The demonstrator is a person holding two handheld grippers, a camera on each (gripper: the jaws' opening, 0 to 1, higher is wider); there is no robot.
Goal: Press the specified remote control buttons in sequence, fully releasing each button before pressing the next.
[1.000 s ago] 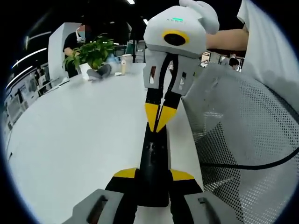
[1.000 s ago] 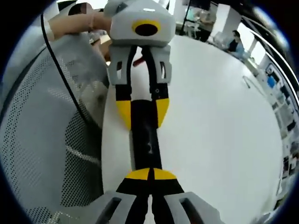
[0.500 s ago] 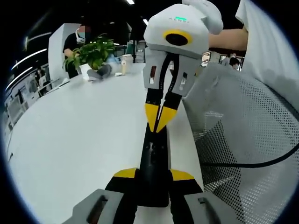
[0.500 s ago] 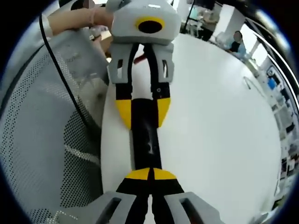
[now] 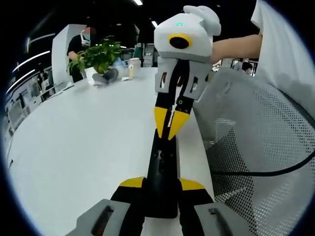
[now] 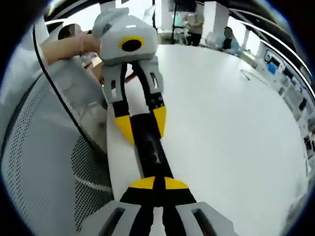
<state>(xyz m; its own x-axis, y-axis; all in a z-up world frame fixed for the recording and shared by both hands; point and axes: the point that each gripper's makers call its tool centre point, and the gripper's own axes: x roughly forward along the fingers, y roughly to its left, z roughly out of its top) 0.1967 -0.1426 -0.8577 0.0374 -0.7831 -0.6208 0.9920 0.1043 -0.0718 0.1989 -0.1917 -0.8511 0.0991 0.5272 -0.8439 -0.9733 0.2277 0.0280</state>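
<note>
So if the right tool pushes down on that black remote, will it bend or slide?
The remote looks like a stiff, slim bar, so it probably won't bend. The left tool grips one end between its pads, which should stop it sliding. It seems light and lies lengthwise near the table edge, so a hard off-centre push by the right tool might twist it.

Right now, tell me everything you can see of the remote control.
The remote control is a long, slim black bar, plastic by its look, with a few small buttons on its upper face. The left hand-held gripper clamps one end between yellow-tipped jaws. The right hand-held gripper, jaws together, meets its far end. It hangs level over the white table.
</note>
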